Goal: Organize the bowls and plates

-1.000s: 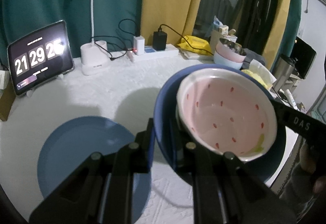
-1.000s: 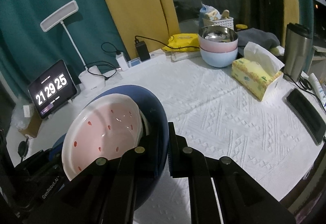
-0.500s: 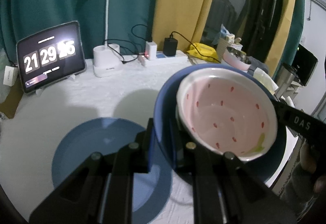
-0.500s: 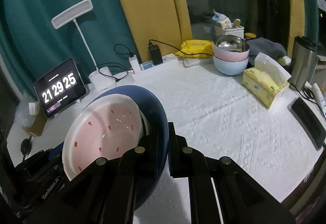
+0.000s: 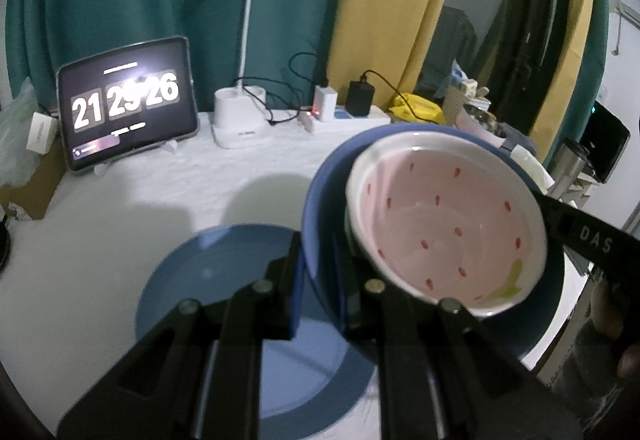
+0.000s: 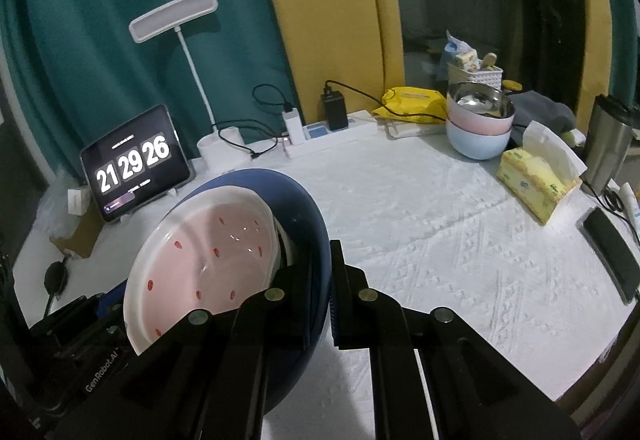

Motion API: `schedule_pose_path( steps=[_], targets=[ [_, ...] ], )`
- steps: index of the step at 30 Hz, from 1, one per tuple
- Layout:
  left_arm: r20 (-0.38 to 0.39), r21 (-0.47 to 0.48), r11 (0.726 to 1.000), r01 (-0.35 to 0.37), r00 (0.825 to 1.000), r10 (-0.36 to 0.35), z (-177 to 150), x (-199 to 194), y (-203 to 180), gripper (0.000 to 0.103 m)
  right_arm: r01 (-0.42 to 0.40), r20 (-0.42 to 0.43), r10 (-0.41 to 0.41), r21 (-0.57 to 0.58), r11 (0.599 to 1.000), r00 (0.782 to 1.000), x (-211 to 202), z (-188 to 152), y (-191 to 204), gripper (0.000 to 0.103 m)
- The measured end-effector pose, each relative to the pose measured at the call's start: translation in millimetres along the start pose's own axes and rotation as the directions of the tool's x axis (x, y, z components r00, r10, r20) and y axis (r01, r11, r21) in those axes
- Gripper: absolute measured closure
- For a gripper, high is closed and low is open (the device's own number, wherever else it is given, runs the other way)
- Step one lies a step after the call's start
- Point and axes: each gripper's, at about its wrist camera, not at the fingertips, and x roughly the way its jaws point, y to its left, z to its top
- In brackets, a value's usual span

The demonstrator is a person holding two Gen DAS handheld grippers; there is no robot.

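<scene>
Both tools, left (image 5: pixel 318 284) and right (image 6: pixel 330 288), pinch opposite rims of the blue bowl (image 5: pixel 320 207), pink bowl (image 5: pixel 444 224) nested inside, above a blue plate (image 5: pixel 208 280).

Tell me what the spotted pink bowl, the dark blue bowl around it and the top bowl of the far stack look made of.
Pink bowl: likely glazed ceramic; thick white rim, glossy highlights. Blue bowl: glazed ceramic or melamine; smooth, shiny, opaque, hard to say which. Top stacked bowl: stainless steel inside, mirror-like reflections; its pink outer shell looks plastic, matte.
</scene>
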Motion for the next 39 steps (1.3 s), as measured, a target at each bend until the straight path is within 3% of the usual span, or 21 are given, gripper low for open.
schedule_pose_path(
  steps=[39],
  targets=[
    [-0.068,-0.119,0.984,-0.133,0.990,0.125,-18.2,3.0,98.7,0.091,-0.117,-0.125,0.104,-0.100,0.988,0.987,66.1,-9.9,94.5,0.094]
  ],
)
